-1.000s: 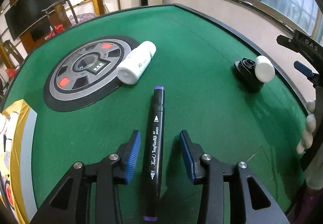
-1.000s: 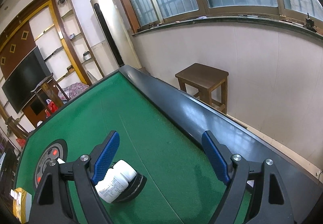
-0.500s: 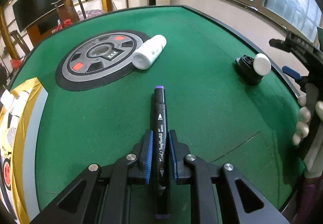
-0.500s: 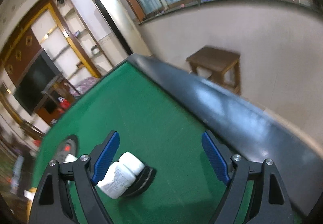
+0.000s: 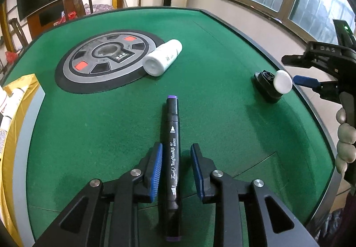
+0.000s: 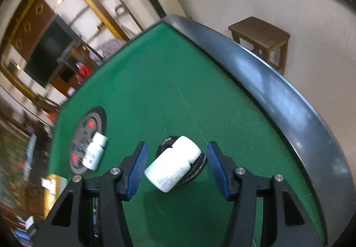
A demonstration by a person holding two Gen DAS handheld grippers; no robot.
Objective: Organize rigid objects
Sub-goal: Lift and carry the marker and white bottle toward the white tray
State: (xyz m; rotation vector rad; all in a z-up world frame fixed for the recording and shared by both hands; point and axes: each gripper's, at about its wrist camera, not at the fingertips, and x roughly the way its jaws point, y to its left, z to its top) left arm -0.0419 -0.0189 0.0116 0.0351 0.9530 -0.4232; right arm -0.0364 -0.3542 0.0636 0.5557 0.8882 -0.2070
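Nearest in the left wrist view, the left hand-held gripper (image 5: 176,168) straddles a black marker (image 5: 172,151) that lies flat on the green table (image 5: 111,127). Its jaws are opening and stand apart, one pad close beside the barrel, the other clear of it, so nothing is clamped. The marker looks light, stiff and smooth. Its round barrel could roll or slip between the pads, so a hold across the printed middle of the barrel seems safest, square to its length.

In the right wrist view, the right hand-held gripper (image 6: 176,163) is closing around a white bottle (image 6: 174,165) that leans tilted on a black ribbed object (image 6: 198,169). The bottle sits between the pads, with a gap on each side, so it is not yet gripped. It is probably light, hard plastic, likely slick. The body below the cap offers the widest flat hold, and its propped pose could let it tip when touched.

Farther off, a second white bottle (image 5: 162,61) lies on its side against the edge of a grey round disc (image 5: 104,58) set in the table.
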